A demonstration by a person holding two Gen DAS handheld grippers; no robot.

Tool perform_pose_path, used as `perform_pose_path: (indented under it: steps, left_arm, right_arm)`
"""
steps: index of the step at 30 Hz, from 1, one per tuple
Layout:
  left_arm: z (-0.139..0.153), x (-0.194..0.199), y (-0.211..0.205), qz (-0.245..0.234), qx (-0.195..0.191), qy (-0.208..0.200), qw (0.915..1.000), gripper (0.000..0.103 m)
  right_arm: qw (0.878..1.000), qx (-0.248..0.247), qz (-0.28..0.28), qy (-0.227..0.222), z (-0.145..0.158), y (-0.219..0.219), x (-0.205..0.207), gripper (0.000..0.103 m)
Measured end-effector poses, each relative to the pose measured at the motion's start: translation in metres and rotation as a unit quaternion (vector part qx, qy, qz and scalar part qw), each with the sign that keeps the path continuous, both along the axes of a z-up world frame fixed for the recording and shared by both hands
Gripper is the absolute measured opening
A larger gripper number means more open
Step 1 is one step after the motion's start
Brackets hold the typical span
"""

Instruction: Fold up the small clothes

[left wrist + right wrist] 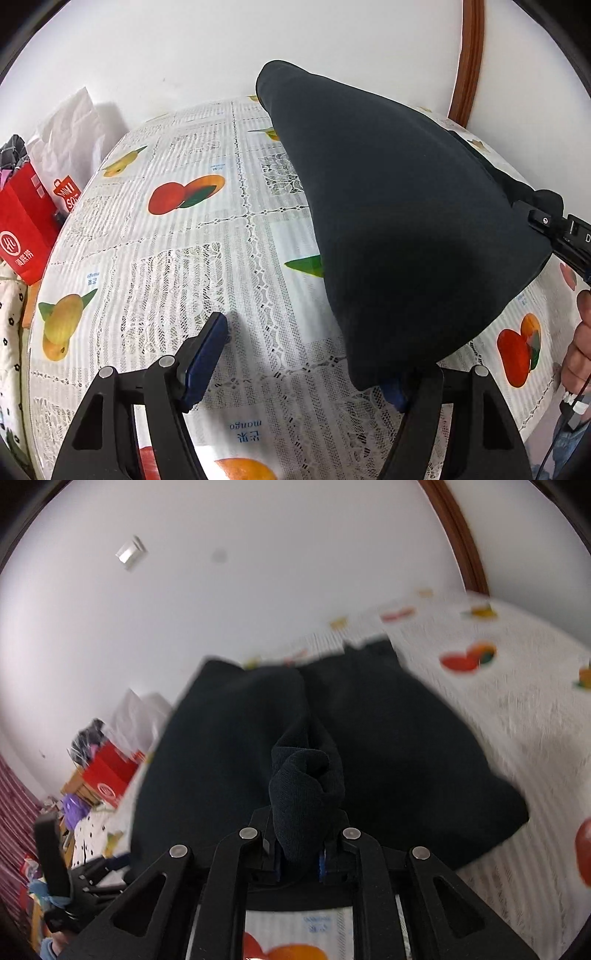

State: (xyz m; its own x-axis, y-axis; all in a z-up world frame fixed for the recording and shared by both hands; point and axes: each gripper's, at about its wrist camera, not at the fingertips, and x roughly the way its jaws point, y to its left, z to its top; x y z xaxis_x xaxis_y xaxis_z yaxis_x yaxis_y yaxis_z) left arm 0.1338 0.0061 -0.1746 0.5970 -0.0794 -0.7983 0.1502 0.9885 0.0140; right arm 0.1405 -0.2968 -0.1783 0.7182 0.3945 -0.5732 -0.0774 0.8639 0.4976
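Observation:
A dark navy garment (399,221) is lifted off the fruit-print tablecloth (184,258) at its right side and hangs in a slanted sheet. My right gripper (299,849) is shut on a bunched fold of that garment (406,757) and shows at the right edge of the left wrist view (554,229). My left gripper (303,354) stands open just above the cloth. Its left blue pad (207,354) is bare, and the garment's lower corner drapes over its right finger without being pinched. The right wrist view is motion-blurred.
Red paper bags (26,229) and a white bag (70,136) stand off the table's left end. A white wall runs close behind, with a brown wooden frame (469,55). A person's hand (581,343) shows at the right edge.

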Motion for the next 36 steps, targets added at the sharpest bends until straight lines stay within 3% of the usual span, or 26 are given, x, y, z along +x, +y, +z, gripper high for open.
perform_pose_path:
  steps: [5,7,9,13,16,17,18,21,25,28,30,32,34,36]
  left_arm:
    - [0.002,-0.005,0.000,-0.020,-0.017,0.002,0.9997,0.073]
    - [0.005,-0.009,-0.007,-0.036,-0.022,-0.002,0.9991,0.073]
    - [0.009,-0.010,-0.021,-0.049,-0.010,-0.014,0.9987,0.075]
    - [0.006,-0.001,-0.042,-0.060,0.015,-0.011,0.9980,0.075]
    - [0.002,0.002,-0.047,-0.057,0.021,-0.009,0.9981,0.077]
    - [0.001,0.003,-0.045,-0.055,0.015,-0.007,0.9983,0.077]
    - [0.000,0.005,-0.041,-0.049,0.005,-0.003,0.9988,0.077]
    - [0.000,0.006,-0.035,-0.035,0.002,-0.006,0.9994,0.077]
    - [-0.001,0.004,-0.032,-0.036,0.004,-0.011,0.9993,0.077]
    - [-0.001,0.004,-0.029,-0.034,-0.001,-0.010,0.9994,0.077]
    - [-0.001,0.005,-0.026,-0.035,-0.002,-0.011,0.9993,0.077]
    - [-0.001,0.004,-0.025,-0.036,0.001,-0.014,0.9993,0.077]
    - [-0.001,0.001,-0.023,-0.036,0.003,-0.017,0.9992,0.077]
    - [-0.002,0.001,-0.023,-0.037,0.000,-0.016,0.9992,0.076]
  right_arm:
    - [1.000,-0.008,0.006,0.008,0.005,0.007,0.001,0.024]
    - [1.000,0.012,0.016,0.008,0.005,0.004,0.004,0.036]
    - [0.999,0.023,0.019,0.015,0.004,0.003,0.009,0.047]
    - [0.999,0.020,0.028,0.029,0.000,0.015,0.019,0.051]
    - [0.999,0.006,0.020,0.035,-0.001,0.022,0.027,0.047]
    - [0.999,0.000,0.017,0.035,0.000,0.024,0.030,0.037]
    - [0.999,-0.012,0.014,0.032,0.002,0.027,0.032,0.020]
    - [0.999,-0.028,0.037,0.023,0.009,0.034,0.036,0.016]
    - [0.995,-0.063,0.051,-0.053,0.039,0.034,0.024,0.014]
    - [0.991,-0.050,0.006,-0.127,0.064,0.008,-0.002,0.013]
    - [0.989,-0.049,-0.034,-0.136,0.065,-0.010,-0.012,0.014]
    - [0.991,-0.064,-0.057,-0.102,0.050,-0.024,-0.009,0.014]
    - [0.996,-0.070,-0.054,-0.028,0.023,-0.033,0.006,0.014]
    - [0.996,-0.071,-0.051,0.015,0.003,-0.034,0.013,0.015]
